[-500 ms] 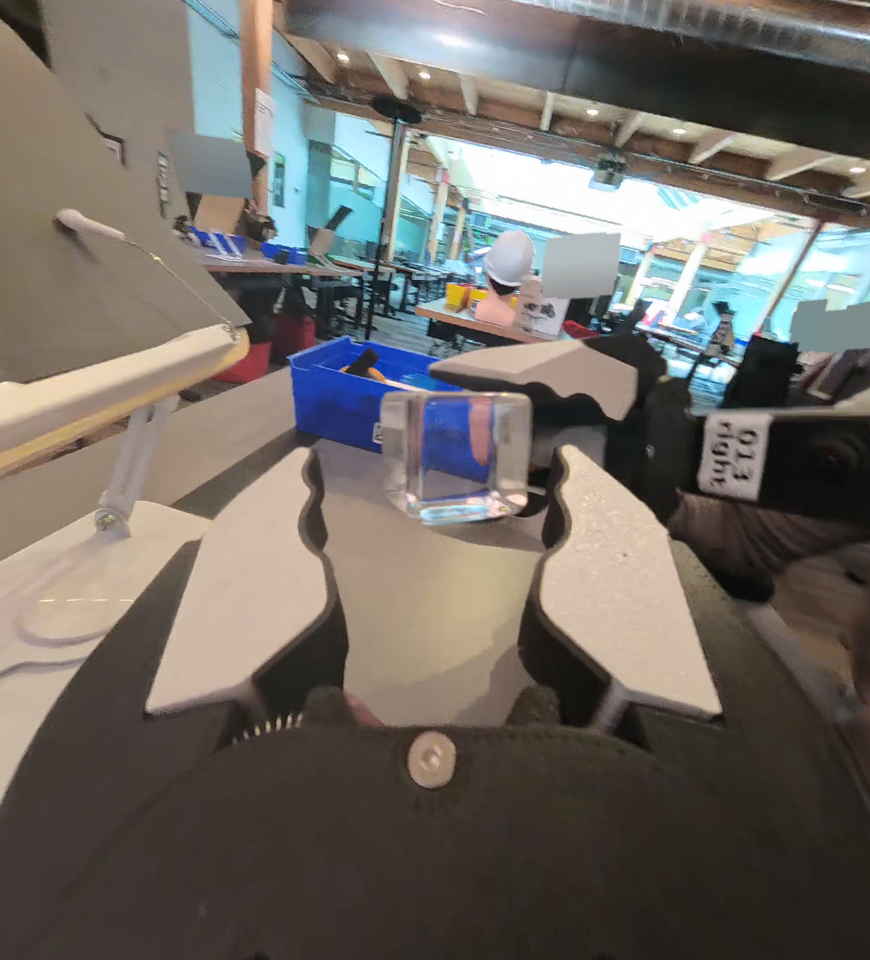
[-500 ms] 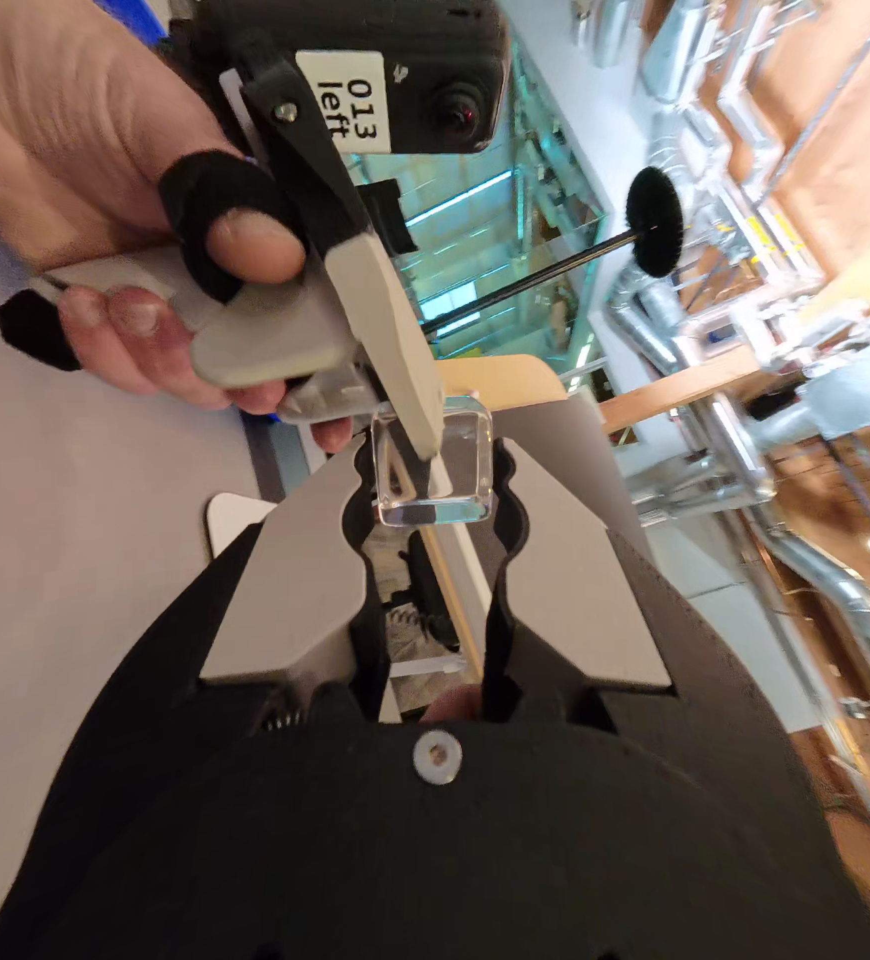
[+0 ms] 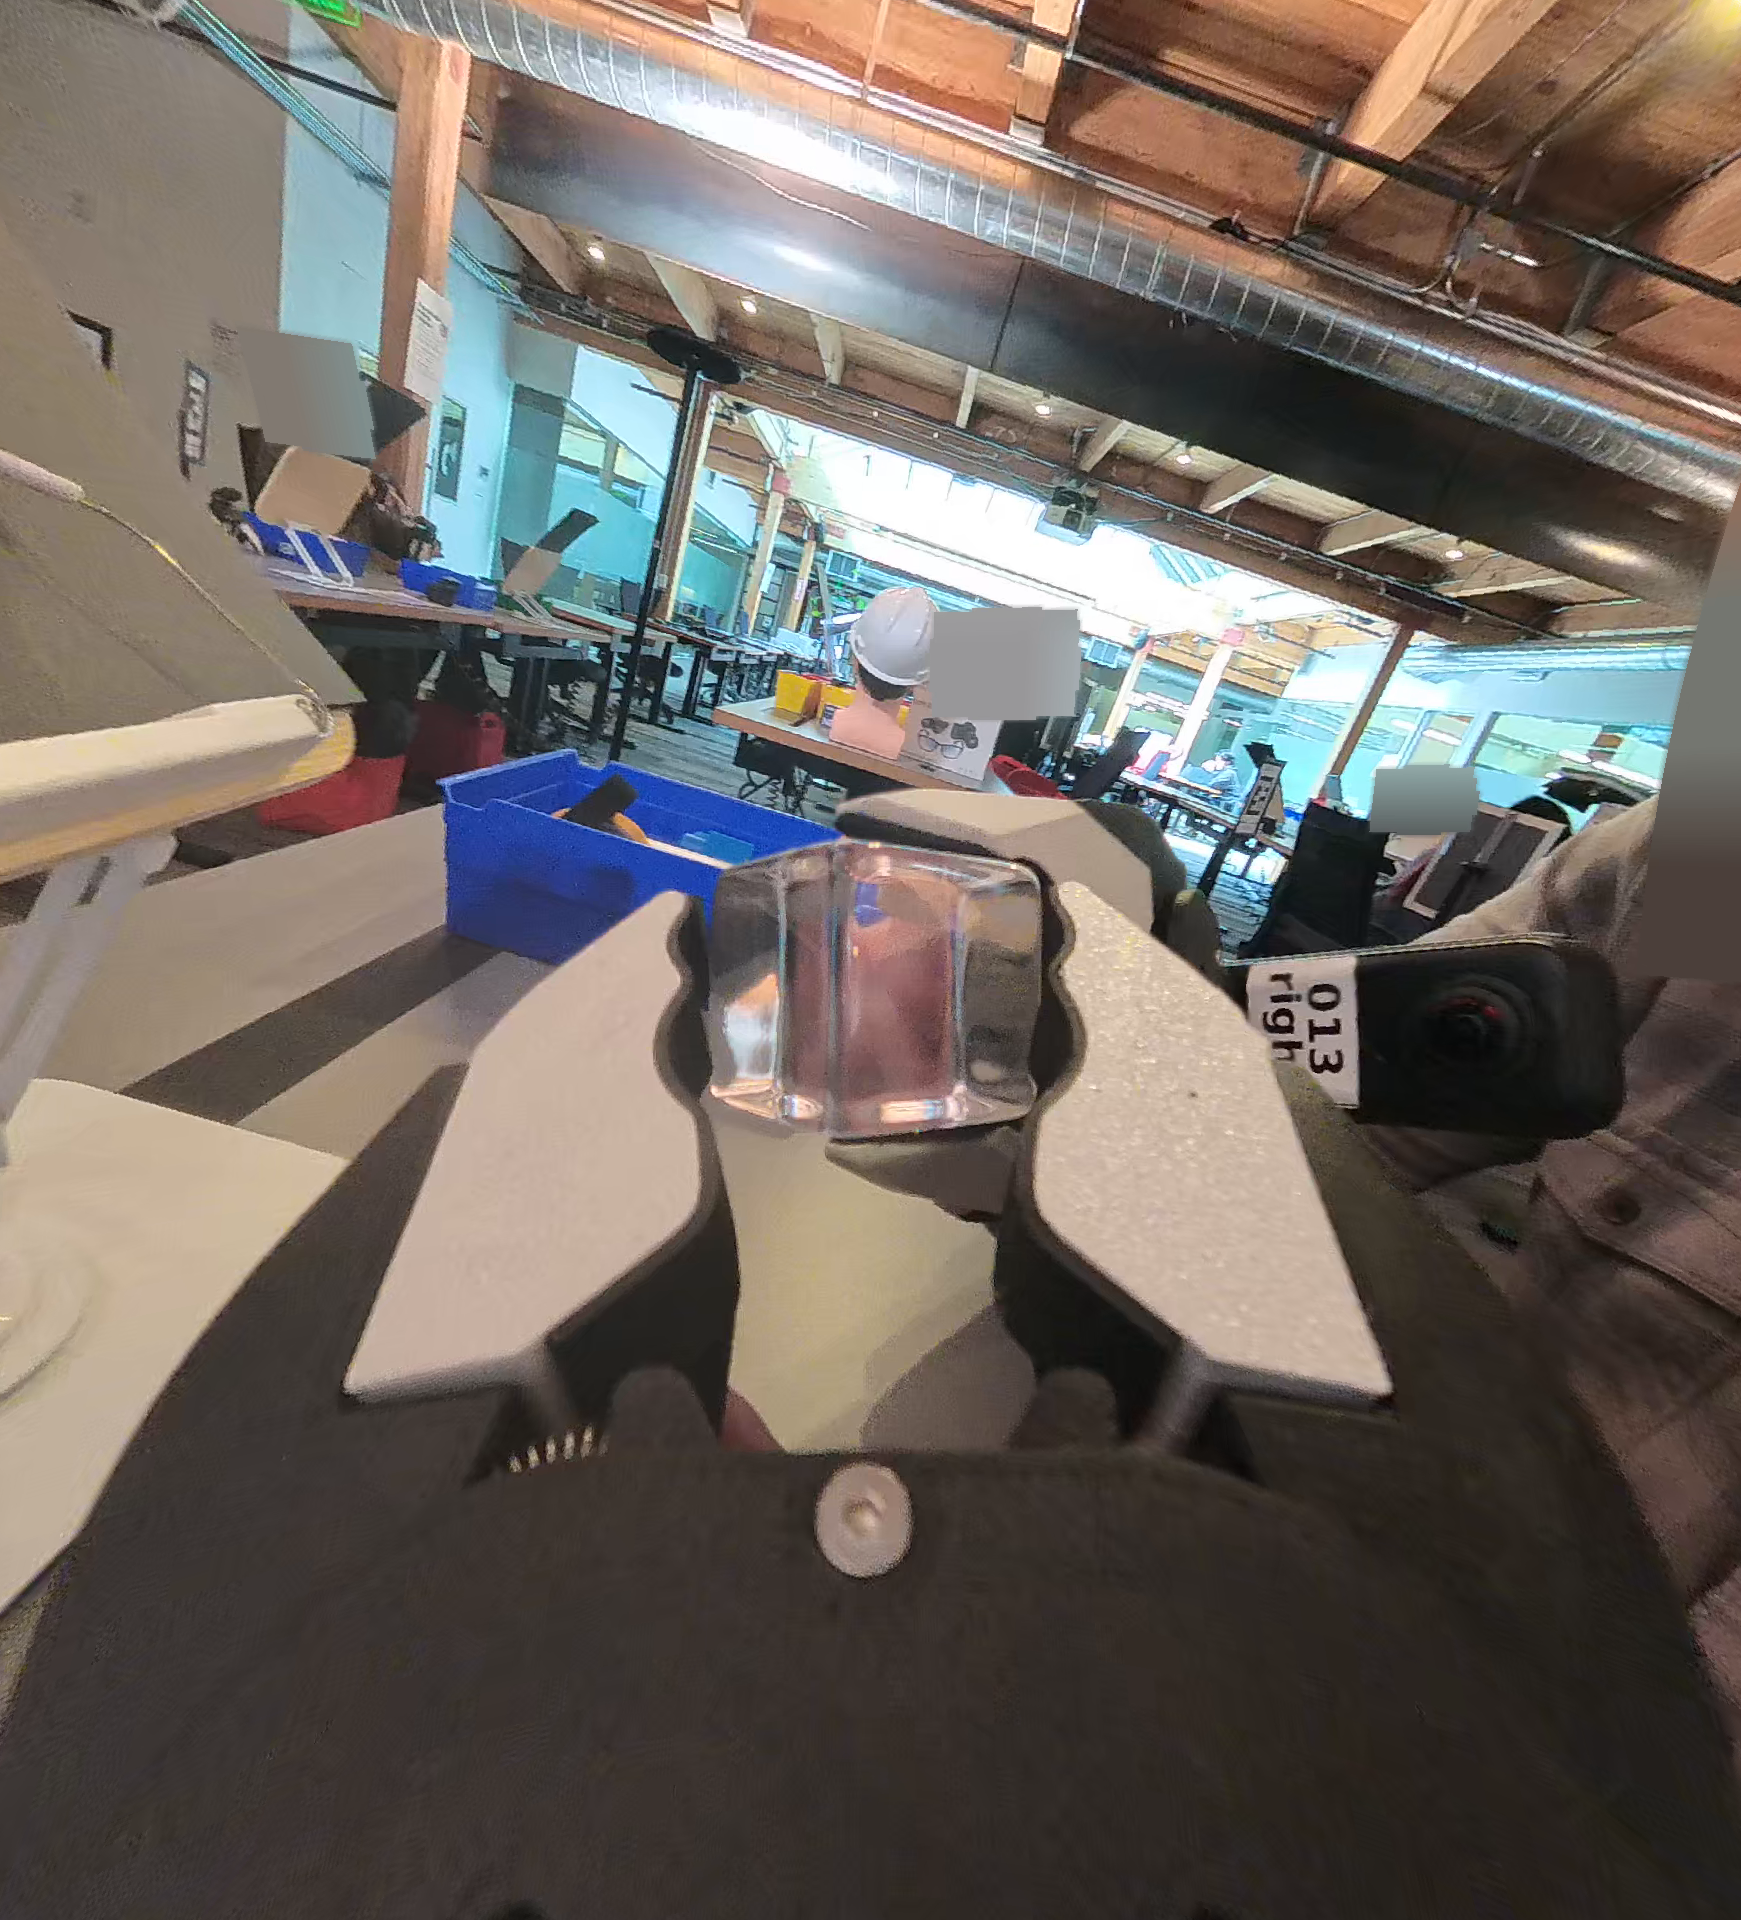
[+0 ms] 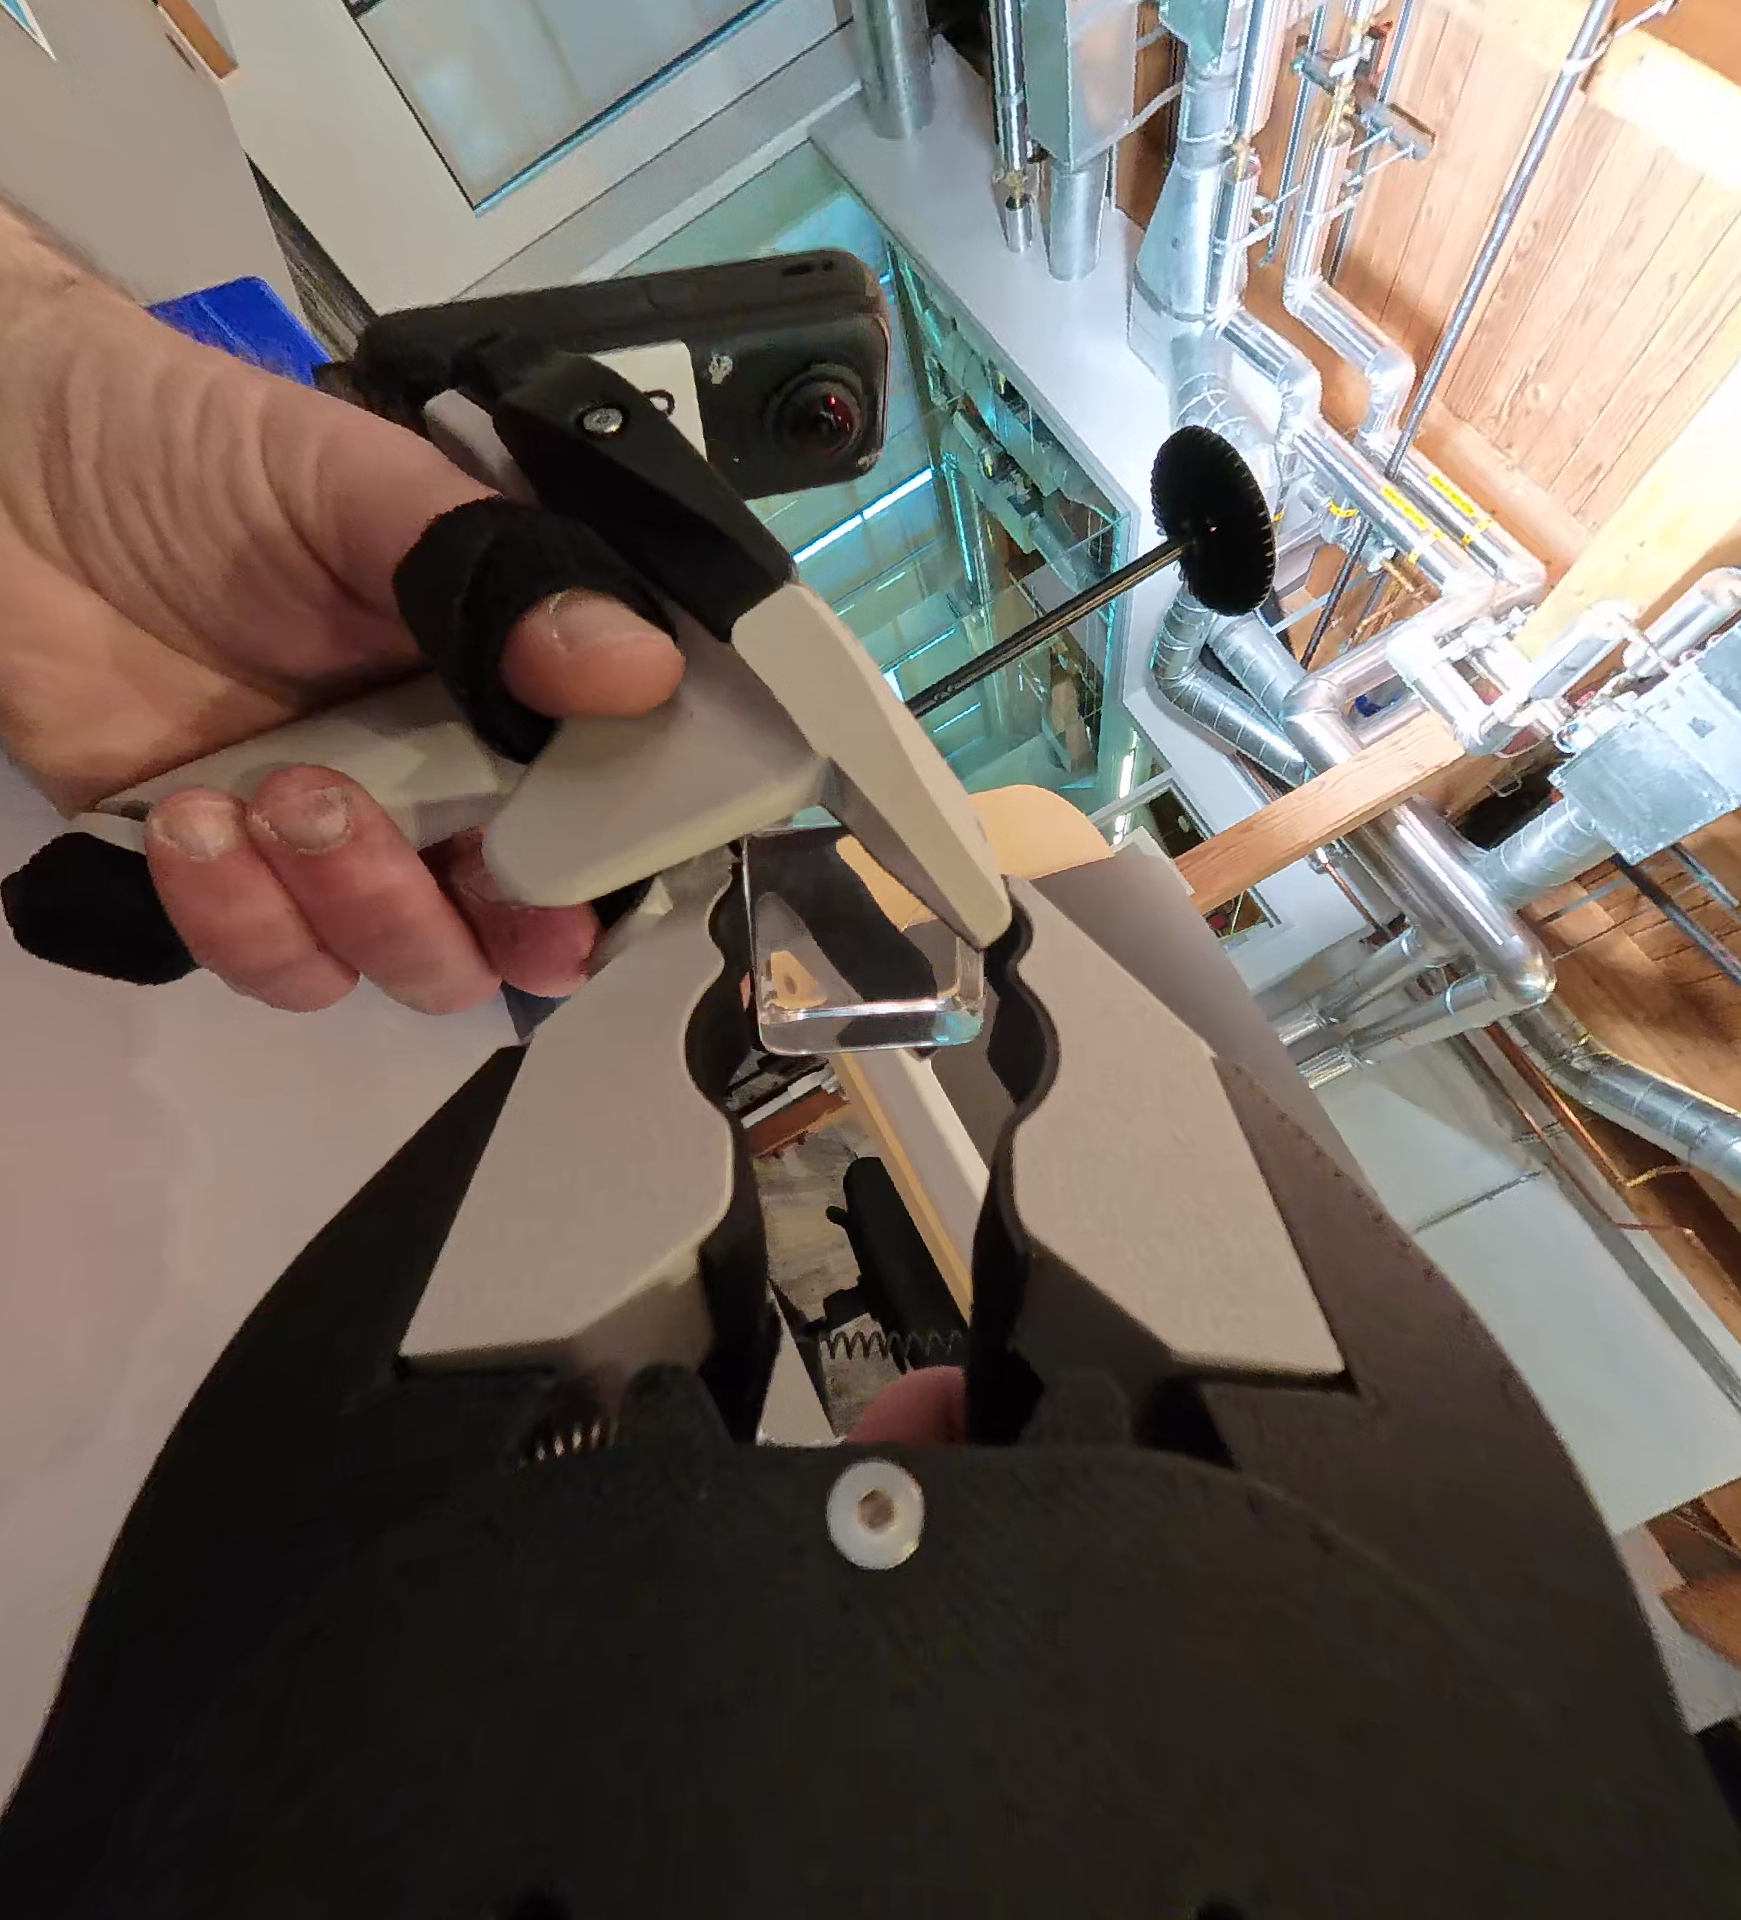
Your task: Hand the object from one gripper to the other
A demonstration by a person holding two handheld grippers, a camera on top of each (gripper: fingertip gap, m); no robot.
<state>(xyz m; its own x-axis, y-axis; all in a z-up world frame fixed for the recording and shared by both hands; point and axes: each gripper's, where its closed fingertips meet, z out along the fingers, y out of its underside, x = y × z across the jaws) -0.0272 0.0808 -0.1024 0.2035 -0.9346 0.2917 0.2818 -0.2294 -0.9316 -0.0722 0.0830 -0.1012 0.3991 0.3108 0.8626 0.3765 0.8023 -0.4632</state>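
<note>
Holding the clear cube [image 3: 871,1003] in both grippers, L [image 3: 871,1013] & R [image 4: 861,971], we squeeze it from crossing sides.

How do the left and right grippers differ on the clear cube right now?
Left gripper clamps the clear cube by its sides in the left wrist view; right gripper clamps its top and bottom. Left gripper points ahead; right gripper comes in from the right. Shared: both jaws look shut on it.

A white sticker [image 3: 1302,1023] with black print sits on the black camera [image 3: 1468,1023] at the right. A second sticker [image 4: 663,379], mostly hidden, is on the other camera [image 4: 804,384]. Paper notices [image 3: 426,338] hang on a wooden post [image 3: 419,208].
</note>
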